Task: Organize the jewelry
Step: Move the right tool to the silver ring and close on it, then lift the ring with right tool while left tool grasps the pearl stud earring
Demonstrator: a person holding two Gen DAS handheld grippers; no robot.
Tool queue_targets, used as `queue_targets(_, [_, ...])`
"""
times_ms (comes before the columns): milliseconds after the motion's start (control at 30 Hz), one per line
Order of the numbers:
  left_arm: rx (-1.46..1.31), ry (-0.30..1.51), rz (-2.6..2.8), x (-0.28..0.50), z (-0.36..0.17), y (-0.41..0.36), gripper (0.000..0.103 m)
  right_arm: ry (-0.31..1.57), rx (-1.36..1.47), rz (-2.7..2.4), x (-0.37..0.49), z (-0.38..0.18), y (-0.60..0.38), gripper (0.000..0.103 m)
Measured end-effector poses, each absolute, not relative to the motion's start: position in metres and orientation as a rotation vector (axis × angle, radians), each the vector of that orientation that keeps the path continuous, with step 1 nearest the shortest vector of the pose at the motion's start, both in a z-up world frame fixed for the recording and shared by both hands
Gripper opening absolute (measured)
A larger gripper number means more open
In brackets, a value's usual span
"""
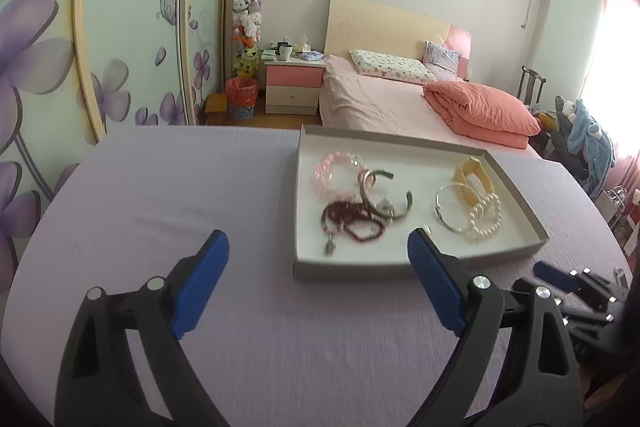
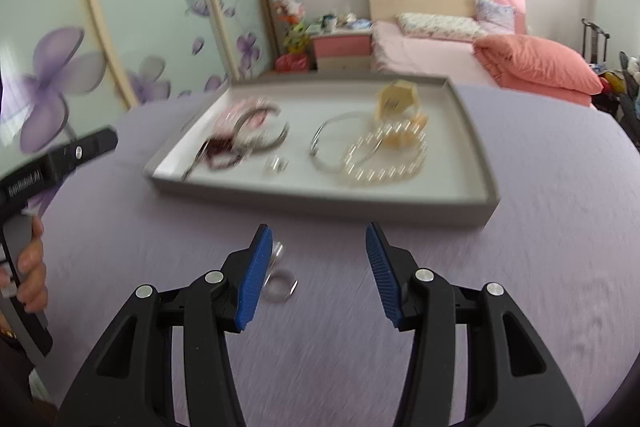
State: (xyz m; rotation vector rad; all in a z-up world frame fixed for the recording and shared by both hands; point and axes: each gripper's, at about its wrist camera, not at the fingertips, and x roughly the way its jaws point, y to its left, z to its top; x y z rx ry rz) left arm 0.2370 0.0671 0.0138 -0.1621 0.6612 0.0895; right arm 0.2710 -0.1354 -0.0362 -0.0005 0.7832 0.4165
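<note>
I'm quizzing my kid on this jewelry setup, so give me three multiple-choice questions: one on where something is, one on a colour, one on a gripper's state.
1. Where is the pearl bracelet?
A) in the tray
B) on the bed
C) on the floor

2. What colour is the cloth?
A) green
B) purple
C) red

3. The left gripper is:
A) open and empty
B) shut on a bracelet
C) shut on a ring

Answers:
1 A, it lies inside the tray's rim.
2 B, it is pale purple all over.
3 A, its fingers stand wide apart with nothing between them.
</note>
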Motion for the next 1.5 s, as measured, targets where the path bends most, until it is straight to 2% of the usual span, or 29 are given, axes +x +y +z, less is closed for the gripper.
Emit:
queue_targets(233, [-0.178, 0.672, 0.088, 0.212, 0.01, 0.072, 0.091, 0.855, -0.056, 0.445, 0.254, -0.057, -0.117, 0.05])
queue_targets(500, [-0.19, 0.677, 0.1, 0.198, 0.006, 0.081, 0.091, 0.88, -0.109, 0.422, 0.251, -0.068, -0.106, 0.044])
queue_targets(733, [-0.193, 0.684, 0.099, 0.198, 0.004, 0.081, 0.091, 0.876, -0.135, 0.411, 0.262, -0.068, -0.099, 0.035])
queue_targets(1100, [-0.177, 0.702, 0.089, 0.202, -0.001, 0.072, 0.091, 0.876, -0.145, 0.421, 0.266, -0.067, -0.097, 0.034])
queue_targets(1133, [-0.175, 0.702, 0.088, 0.202, -0.001, 0.07, 0.091, 0.876, -0.144, 0.423, 0.267, -0.067, -0.097, 0.031])
queue_targets(1167, [-0.171, 0.704, 0.088, 0.202, -0.001, 0.069, 0.091, 0.876, -0.145, 0.423, 0.267, -0.066, -0.098, 0.023])
queue_targets(1500, [-0.149, 0.734, 0.049, 0.209, -0.008, 0.047, 0.091, 0.888, -0.09, 0.403, 0.26, -0.065, -0.125, 0.022])
